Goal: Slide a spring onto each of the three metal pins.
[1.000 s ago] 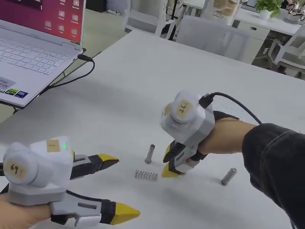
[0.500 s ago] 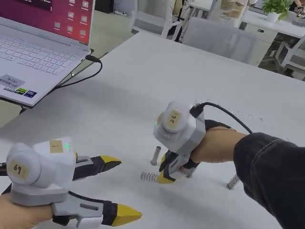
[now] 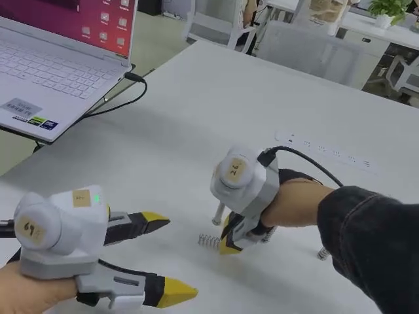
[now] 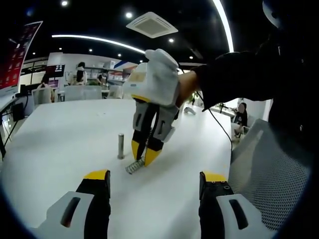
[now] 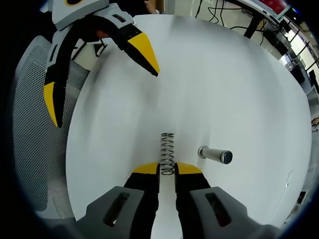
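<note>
A short metal pin (image 3: 218, 212) stands upright on the white table (image 3: 196, 124). Just in front of it lies a spring (image 3: 208, 241) on its side. My right gripper (image 3: 228, 244) reaches down to the spring's end, its yellow tips pinched on it. In the right gripper view the spring (image 5: 167, 147) runs forward from between the narrow jaws of my right gripper (image 5: 167, 169), with the pin (image 5: 215, 155) to the right. My left gripper (image 3: 167, 256) hovers open at the near left with nothing in it. From the left gripper (image 4: 155, 177) I see the spring (image 4: 133, 166) and pin (image 4: 120, 146).
A second spring (image 3: 323, 253) lies partly hidden by the dark sleeve (image 3: 373, 242). An open laptop (image 3: 52, 72) with a black cable (image 3: 111, 104) sits at the far left. A white power strip (image 3: 324, 150) lies farther back, and chairs stand past the table's far edge.
My right gripper has moved left and down onto the lying spring and shut over its end. The left gripper has stayed open in place. The head camera has shifted slightly.
</note>
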### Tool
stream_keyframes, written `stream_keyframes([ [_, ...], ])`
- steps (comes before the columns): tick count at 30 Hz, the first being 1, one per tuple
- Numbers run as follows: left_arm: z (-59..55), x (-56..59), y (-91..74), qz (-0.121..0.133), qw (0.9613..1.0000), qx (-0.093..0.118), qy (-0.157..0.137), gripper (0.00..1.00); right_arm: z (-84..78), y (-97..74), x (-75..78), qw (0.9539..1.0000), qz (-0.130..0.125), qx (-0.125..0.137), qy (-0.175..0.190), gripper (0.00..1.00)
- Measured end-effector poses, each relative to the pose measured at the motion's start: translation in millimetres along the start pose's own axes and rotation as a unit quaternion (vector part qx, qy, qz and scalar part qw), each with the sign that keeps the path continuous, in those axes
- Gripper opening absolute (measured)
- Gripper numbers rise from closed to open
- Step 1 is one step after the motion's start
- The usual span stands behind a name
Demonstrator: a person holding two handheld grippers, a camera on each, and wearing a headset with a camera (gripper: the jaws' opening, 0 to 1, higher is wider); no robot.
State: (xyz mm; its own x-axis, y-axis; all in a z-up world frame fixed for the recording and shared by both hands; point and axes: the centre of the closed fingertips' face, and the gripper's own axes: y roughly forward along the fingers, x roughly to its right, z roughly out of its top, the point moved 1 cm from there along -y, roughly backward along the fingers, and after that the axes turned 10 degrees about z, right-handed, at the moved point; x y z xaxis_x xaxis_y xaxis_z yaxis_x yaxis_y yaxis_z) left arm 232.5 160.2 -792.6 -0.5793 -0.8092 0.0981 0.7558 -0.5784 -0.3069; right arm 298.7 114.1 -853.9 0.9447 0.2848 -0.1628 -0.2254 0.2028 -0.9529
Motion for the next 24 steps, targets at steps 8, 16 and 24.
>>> stream_keyframes([
  [8, 0.1, 0.8, 0.9, -0.001, 1.0000, -0.001, 0.003, 0.68, -0.2, -1.2, 0.9, 0.9999, -0.010, -0.002, -0.014, 0.08],
  [16, 3.3, 4.2, 4.9, -0.007, 0.9999, -0.004, 0.012, 0.67, 1.8, -13.9, -8.6, 0.9998, -0.011, 0.008, -0.016, 0.08],
  [24, 8.8, 10.9, 10.6, -0.024, 0.9994, -0.008, 0.025, 0.63, -1.0, -32.7, -35.0, 0.9995, 0.005, 0.023, -0.021, 0.08],
])
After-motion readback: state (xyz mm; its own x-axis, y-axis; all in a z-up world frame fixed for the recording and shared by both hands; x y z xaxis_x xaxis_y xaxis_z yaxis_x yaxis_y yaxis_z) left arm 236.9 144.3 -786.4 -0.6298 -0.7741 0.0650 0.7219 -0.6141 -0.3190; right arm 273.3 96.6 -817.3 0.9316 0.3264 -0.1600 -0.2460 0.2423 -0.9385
